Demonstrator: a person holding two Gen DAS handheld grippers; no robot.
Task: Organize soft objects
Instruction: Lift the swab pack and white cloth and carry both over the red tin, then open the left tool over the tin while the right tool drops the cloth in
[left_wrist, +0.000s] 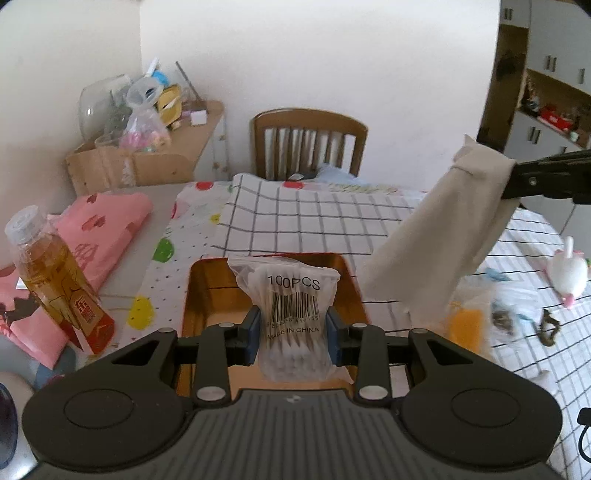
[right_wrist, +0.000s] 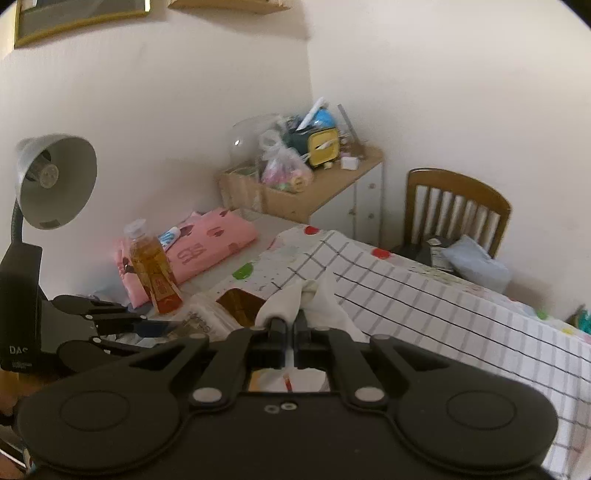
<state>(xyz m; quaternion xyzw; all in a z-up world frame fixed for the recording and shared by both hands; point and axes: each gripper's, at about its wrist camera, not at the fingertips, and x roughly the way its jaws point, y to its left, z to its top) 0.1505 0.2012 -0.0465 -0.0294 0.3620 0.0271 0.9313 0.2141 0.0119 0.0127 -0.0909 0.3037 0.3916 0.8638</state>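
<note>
While clamped, swab bag aloft.

Plain white walls enclose a wooden slat-back chair at the table's far edge, a cluttered wooden side cabinet, and a grey desk lamp.

Tray at lower centre of left view; bottle far left, chair behind table, toy right.

Beige cloth; white black-grid tablecloth; pink folded fabric; amber bottle; brown tray.
</note>
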